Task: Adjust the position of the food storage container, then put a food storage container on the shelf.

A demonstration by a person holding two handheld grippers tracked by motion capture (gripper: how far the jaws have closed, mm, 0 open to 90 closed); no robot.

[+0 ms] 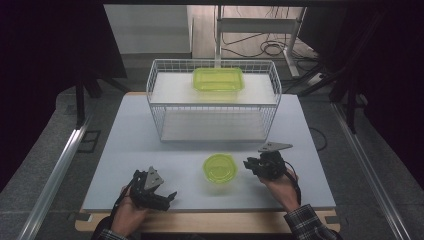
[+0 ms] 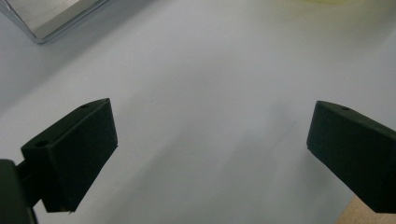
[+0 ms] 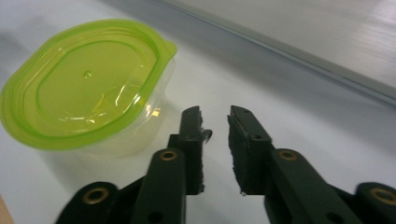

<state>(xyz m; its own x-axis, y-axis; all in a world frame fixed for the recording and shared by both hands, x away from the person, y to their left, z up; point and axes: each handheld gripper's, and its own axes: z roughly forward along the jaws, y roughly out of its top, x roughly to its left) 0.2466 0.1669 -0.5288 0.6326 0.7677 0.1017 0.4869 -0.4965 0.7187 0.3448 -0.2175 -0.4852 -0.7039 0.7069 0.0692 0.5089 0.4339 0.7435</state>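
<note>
counting 2 green-lidded tubs [image 1: 219, 168], 1 wire basket [image 1: 155, 100], 2 grippers [image 1: 170, 196].

My black grippers [image 1: 172, 196] [image 1: 248, 163] frame a clear tub with a lime-green lid [image 1: 219, 167] on the pale grey table [image 1: 150, 130]; a matching green container [image 1: 218, 79] sits in the white wire basket [image 1: 155, 100]; my sleeve [image 1: 307, 222] is plaid.

A white wire basket [image 1: 212, 102] is placed at the back of the pale grey desk [image 1: 130, 150]; a rectangular lime-green lidded container [image 1: 218, 79] is seen on top of it.
</note>
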